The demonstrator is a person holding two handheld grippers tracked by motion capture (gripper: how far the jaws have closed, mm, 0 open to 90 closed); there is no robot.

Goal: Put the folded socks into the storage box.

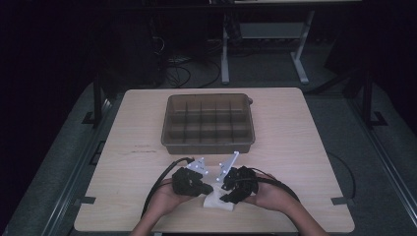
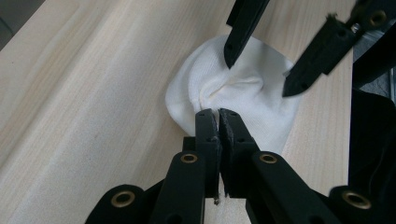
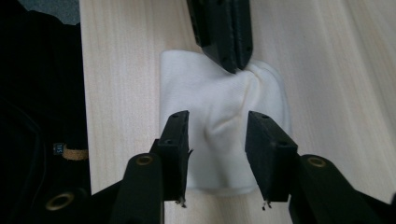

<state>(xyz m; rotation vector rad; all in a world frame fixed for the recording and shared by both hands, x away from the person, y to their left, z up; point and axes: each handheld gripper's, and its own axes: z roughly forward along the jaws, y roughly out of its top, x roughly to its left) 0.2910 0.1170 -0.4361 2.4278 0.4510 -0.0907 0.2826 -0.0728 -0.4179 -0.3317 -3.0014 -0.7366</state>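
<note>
A small white folded cloth (image 1: 217, 202) lies on the wooden table near its front edge, between both hands. My left gripper (image 2: 218, 112) is shut on a pinched fold of the white cloth (image 2: 243, 91), which puckers at its tips. My right gripper (image 3: 217, 122) stands open above the white cloth (image 3: 219, 107), one jaw on each side of a raised crease, without gripping it. In the high view the left gripper (image 1: 204, 189) and the right gripper (image 1: 227, 192) meet over the cloth, tips pointing at each other.
A brown translucent plastic bin (image 1: 208, 123) with several divided compartments stands at the middle of the table (image 1: 305, 147), beyond the grippers. Black cables trail from both grippers toward the front edge. Table legs and cables stand on the dark floor behind.
</note>
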